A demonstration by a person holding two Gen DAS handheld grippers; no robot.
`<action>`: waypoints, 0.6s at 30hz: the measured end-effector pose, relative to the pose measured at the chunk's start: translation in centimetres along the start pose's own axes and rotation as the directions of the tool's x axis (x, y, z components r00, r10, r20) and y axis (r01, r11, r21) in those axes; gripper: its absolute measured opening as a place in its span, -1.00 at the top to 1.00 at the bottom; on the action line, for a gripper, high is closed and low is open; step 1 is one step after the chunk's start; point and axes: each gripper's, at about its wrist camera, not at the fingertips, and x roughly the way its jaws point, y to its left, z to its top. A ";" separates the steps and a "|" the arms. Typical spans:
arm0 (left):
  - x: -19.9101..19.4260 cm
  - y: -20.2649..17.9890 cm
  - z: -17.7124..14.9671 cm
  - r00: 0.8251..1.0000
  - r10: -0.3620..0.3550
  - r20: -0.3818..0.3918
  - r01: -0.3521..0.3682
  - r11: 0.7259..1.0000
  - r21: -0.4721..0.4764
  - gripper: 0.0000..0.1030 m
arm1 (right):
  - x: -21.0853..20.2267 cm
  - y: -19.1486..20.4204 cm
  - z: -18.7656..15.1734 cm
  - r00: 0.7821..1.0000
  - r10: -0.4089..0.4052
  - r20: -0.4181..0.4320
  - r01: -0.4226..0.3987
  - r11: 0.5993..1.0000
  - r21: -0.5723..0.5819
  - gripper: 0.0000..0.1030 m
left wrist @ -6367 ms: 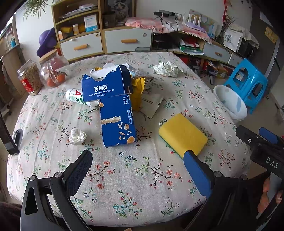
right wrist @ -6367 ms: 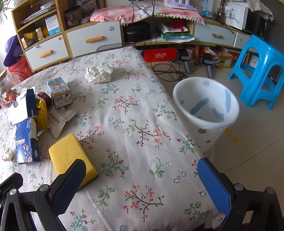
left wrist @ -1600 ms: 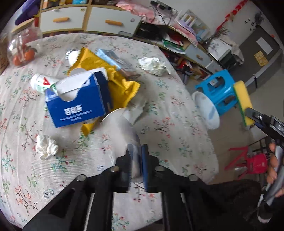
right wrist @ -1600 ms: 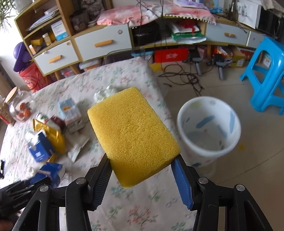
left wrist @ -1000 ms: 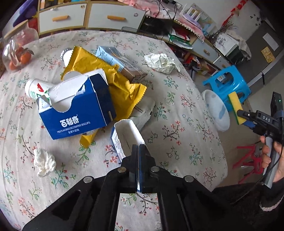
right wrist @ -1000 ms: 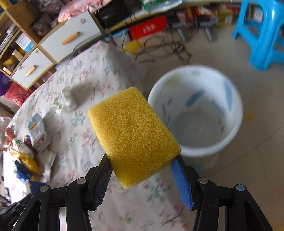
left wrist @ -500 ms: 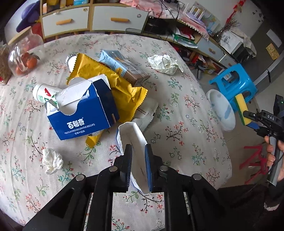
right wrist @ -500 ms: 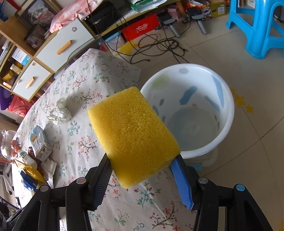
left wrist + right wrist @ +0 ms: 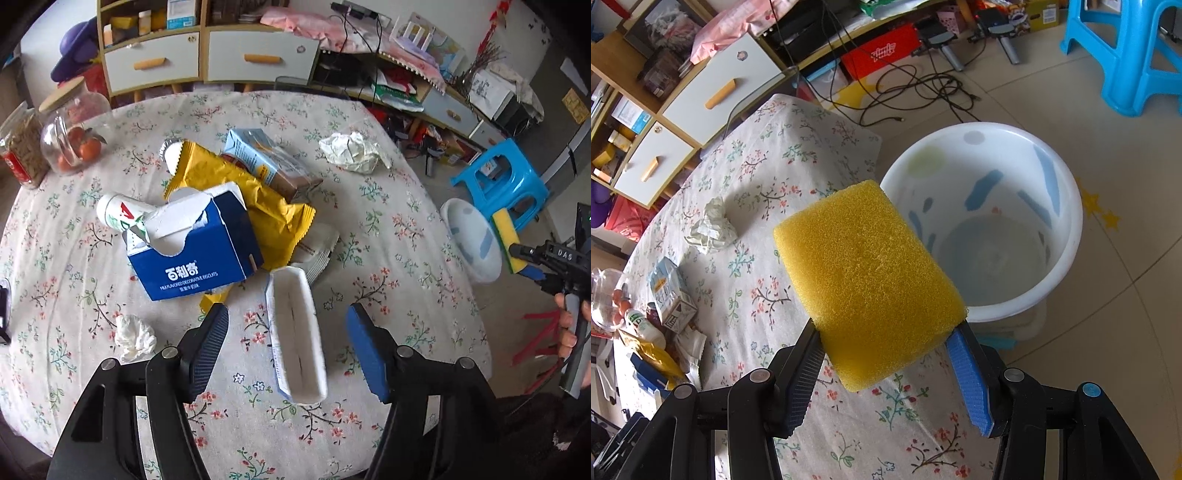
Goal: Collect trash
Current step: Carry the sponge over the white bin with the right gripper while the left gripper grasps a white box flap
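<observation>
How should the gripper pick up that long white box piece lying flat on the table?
Come from straight above and pinch the white box piece across its narrow width, near its middle. It lies flat and long between the fingers of the left gripper, whose jaws have just been opening and stand clear of it, so the long sides are probably the easiest faces to close on.

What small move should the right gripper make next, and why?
Probably ease a little further out over the bin, then open. The right gripper is clamped on the sponge, which sits over the table edge and bin rim, not squarely above the opening.
</observation>
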 end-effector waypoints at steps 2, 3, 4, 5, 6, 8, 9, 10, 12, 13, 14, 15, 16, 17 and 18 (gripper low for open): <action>0.9 -0.1 -0.3 0.999 -0.004 -0.039 0.004 1.000 0.011 -0.33 | 0.1 0.1 0.0 1.000 -0.002 -0.002 0.002 1.000 -0.003 -0.15; 1.5 -0.3 -0.5 0.998 -0.009 -0.058 0.011 1.000 0.021 -0.33 | 0.1 0.1 -0.1 1.000 -0.002 -0.003 0.002 1.000 -0.005 -0.15; 2.0 -0.3 -0.7 0.997 -0.012 -0.071 0.014 0.999 0.030 -0.28 | 0.2 0.2 -0.1 1.000 -0.003 -0.005 0.003 1.000 -0.007 -0.15; 2.4 -0.3 -0.9 0.997 -0.010 -0.080 0.013 0.999 0.036 -0.19 | 0.2 0.2 -0.1 1.000 -0.003 -0.006 0.003 1.000 -0.009 -0.15; 2.9 -0.4 -1.0 0.996 -0.005 -0.092 0.009 0.999 0.042 0.25 | 0.2 0.2 -0.1 1.000 -0.003 -0.007 0.003 1.000 -0.011 -0.15; 3.3 -0.4 -1.0 0.995 0.001 -0.095 0.003 0.999 0.041 0.51 | 0.1 0.2 -0.1 1.000 -0.004 -0.006 0.004 1.000 -0.012 -0.15; 3.1 -0.6 -0.9 0.997 0.002 -0.079 0.002 0.999 0.048 0.60 | 0.1 0.2 -0.1 1.000 -0.004 -0.005 0.004 1.000 -0.012 -0.15; 2.9 -1.0 -0.7 0.998 -0.012 -0.068 0.016 0.998 0.063 0.65 | 0.1 0.1 0.0 1.000 -0.005 -0.003 0.005 1.000 -0.010 -0.15; 2.1 -2.1 0.0 0.998 -0.041 -0.043 0.045 0.996 0.083 0.65 | 0.0 -0.1 0.2 1.000 -0.010 0.002 0.010 1.000 -0.005 -0.15; 1.8 -2.8 0.4 0.998 -0.054 -0.032 0.057 0.994 0.096 0.65 | 0.0 -0.3 0.3 1.000 -0.017 0.005 0.017 1.000 -0.002 -0.15; 1.6 -3.6 0.8 0.998 -0.067 -0.022 0.069 0.992 0.108 0.65 | 0.0 -0.5 0.4 1.000 -0.026 0.008 0.026 1.000 0.001 -0.15; 1.4 -4.5 1.3 0.997 -0.082 -0.015 0.083 0.989 0.121 0.65 | 0.0 -0.6 0.6 0.999 -0.031 0.010 0.031 1.000 0.004 -0.15; 1.2 -5.6 1.7 0.995 -0.101 -0.011 0.102 0.986 0.135 0.65 | 0.0 -0.7 0.8 0.999 -0.038 0.013 0.038 0.999 0.010 -0.15; 1.2 -6.6 2.2 0.993 -0.117 -0.008 0.116 0.982 0.146 0.65 | 0.1 -0.9 1.0 0.999 -0.046 0.015 0.046 0.999 0.017 -0.15; 1.2 -7.8 2.7 0.991 -0.131 -0.006 0.131 0.978 0.164 0.65 | 0.1 -1.2 1.2 0.998 -0.057 0.019 0.057 0.998 0.026 -0.15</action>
